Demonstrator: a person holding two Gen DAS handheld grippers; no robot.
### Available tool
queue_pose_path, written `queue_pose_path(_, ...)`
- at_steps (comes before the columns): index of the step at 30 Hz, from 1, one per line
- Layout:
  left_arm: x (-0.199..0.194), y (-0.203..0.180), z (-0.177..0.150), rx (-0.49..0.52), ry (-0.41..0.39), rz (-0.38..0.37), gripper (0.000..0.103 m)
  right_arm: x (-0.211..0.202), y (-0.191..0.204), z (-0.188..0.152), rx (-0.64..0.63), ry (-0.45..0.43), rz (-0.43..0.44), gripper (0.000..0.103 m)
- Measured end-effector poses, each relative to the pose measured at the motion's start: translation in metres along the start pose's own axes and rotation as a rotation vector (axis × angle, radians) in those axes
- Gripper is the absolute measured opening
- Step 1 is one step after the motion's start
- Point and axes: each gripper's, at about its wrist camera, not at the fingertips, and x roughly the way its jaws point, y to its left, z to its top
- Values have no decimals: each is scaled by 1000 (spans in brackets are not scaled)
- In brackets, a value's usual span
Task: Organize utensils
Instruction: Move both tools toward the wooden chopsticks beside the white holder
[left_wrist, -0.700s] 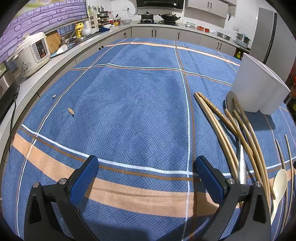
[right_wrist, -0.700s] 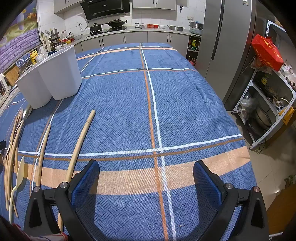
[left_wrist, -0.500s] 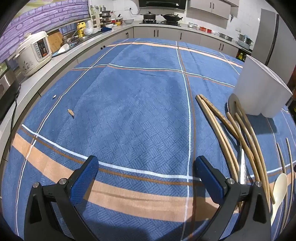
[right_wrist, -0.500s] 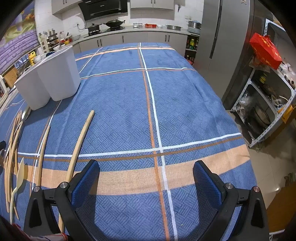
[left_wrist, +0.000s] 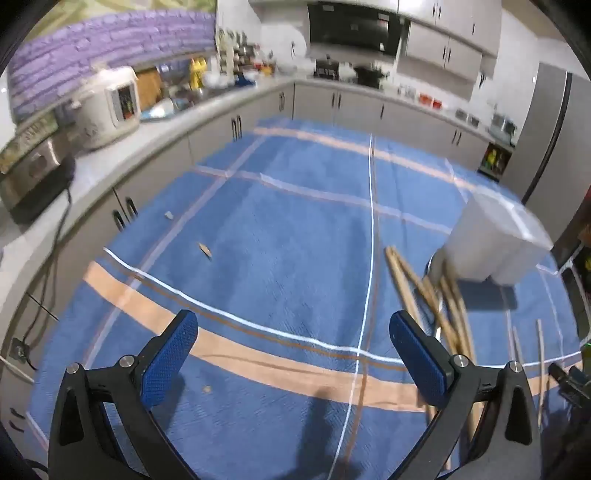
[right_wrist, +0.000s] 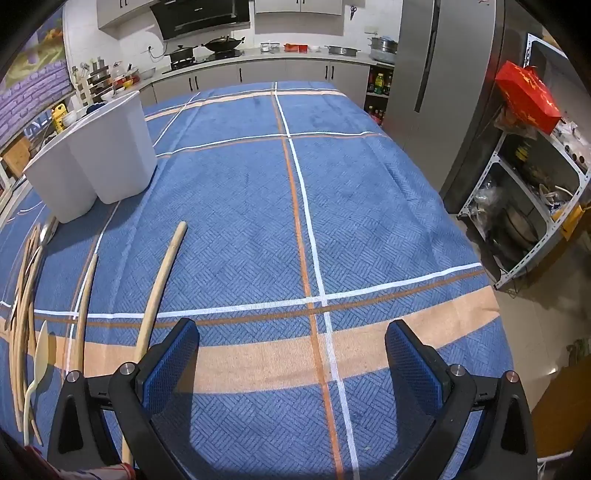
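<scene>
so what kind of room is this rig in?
A home kitchen, most likely. The right wrist view shows a wok on a stove under a range hood, and a steel fridge. The left wrist view shows a rice cooker on the counter.

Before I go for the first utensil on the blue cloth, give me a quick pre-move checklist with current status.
1. Left tool open and holding nothing: ok.
2. Right tool open and holding nothing: ok.
3. White holder upright on the tablecloth, top unobstructed: ok.
4. Thick wooden stick lying apart from the other utensils, just left of the right tool: ok.
5. Bundle of wooden utensils separated enough to pick one: not ok; they overlap, and a metal piece lies among them.
6. Left view sharp enough to aim: not ok, it is motion-blurred.
</scene>
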Motion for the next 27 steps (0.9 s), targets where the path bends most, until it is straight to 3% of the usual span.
queue_pose_path(2, -18, 0, 6, 13, -37, 6, 103, -2, -2, 0, 11, 14, -20, 102)
queue_pose_path(4, -37, -4, 11, 32, -76, 10, 103, -10, -2, -1, 19, 10, -44, 94)
queue_pose_path(14, -99, -12, 16, 61, -215, -33, 103, -112, 12, -17, 57, -216, -6, 94)
queue_pose_path(20, -134, -19, 15, 84, -242, -2, 103, -149, 24, -29, 51, -252, 73, 94)
queue_pose_path(27, -160, -27, 7, 99, -222, -72, 103, -176, 35, -49, 36, -265, 88, 94)
